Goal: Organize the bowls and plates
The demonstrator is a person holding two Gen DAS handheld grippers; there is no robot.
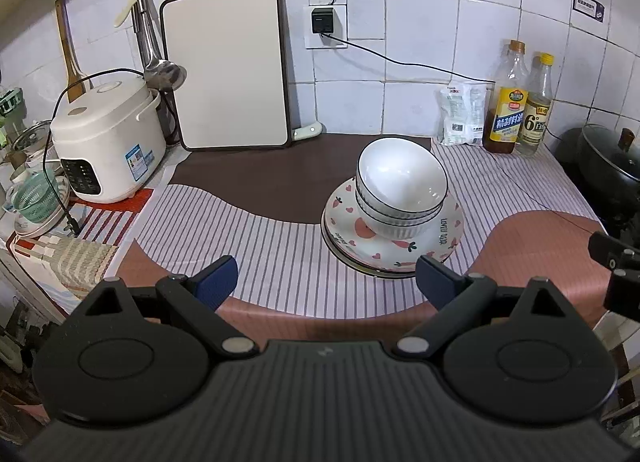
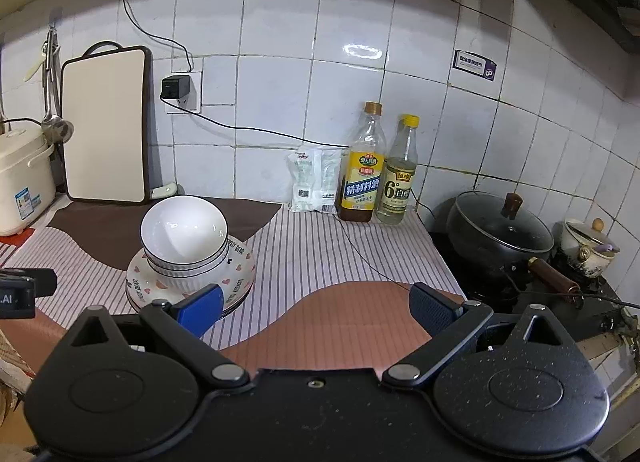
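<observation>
we take the stack of crockery as our landmark and read the counter left to right.

far left of the stack: rice cooker (image 1: 108, 142) against the wall, corded. just right of it the cutting board (image 1: 228, 62) leans upright on the tiles, well behind and left of the stack.

left gripper (image 1: 324, 278): blue pads spread wide apart, nothing between them, hanging in front of the stack and short of it. its right pad sits near the plates' front rim; we cannot tell if it touches.

the stack itself: plates (image 1: 436, 238) piled flat on the striped mat, strawberry-and-heart pattern on the top one; how many lie beneath we cannot tell. nested bowls (image 1: 400, 194) rest on the top plate, and the uppermost one tips toward us rather than sitting level.

right of the stack: right gripper (image 2: 316, 308), pads likewise wide apart and empty, over the mat in front and to the right. behind and right, two bottles (image 2: 378, 174) by the wall; further right, a lidded wok (image 2: 500, 230).

our judgement: gathering looks mostly done, bowls on plates in one pile. left, perhaps: seating the tilted bowl level.
</observation>
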